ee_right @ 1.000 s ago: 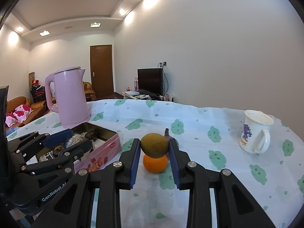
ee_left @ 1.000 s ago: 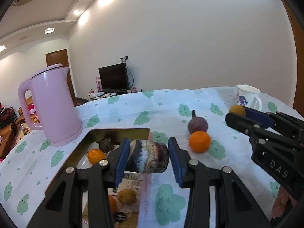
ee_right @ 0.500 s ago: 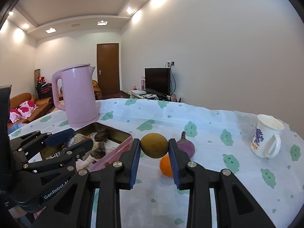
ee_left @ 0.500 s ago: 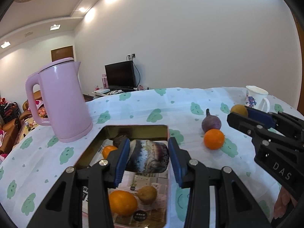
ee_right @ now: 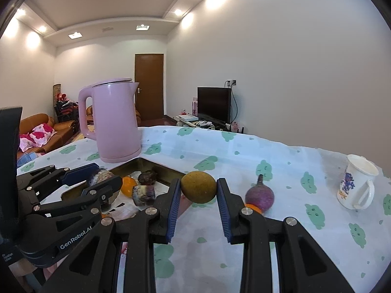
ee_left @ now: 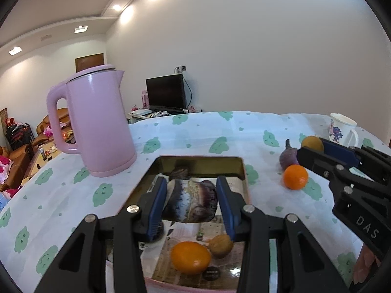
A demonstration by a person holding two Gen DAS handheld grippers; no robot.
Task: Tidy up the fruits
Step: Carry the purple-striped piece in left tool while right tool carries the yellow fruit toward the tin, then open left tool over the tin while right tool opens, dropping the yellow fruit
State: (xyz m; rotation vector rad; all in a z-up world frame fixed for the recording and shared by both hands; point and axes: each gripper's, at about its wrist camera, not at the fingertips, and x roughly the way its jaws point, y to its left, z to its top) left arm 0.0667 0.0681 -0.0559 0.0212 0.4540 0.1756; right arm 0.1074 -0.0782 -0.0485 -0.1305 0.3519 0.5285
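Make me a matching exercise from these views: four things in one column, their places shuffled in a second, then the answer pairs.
Things:
1. pink kettle
2. round brown-green fruit
3. purple fruit with a stem
4. mug

Places:
A. on the cloth, right of the right tongs
B. far right of the table
C. held between the right tongs
D. standing behind the tin

Pairs: 1-D, 2-C, 3-A, 4-B

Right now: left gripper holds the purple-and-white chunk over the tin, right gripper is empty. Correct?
Not quite. The right gripper is shut on the round yellow-brown fruit, as the right wrist view shows. The left gripper does hold the purple-and-white chunk over the tin.
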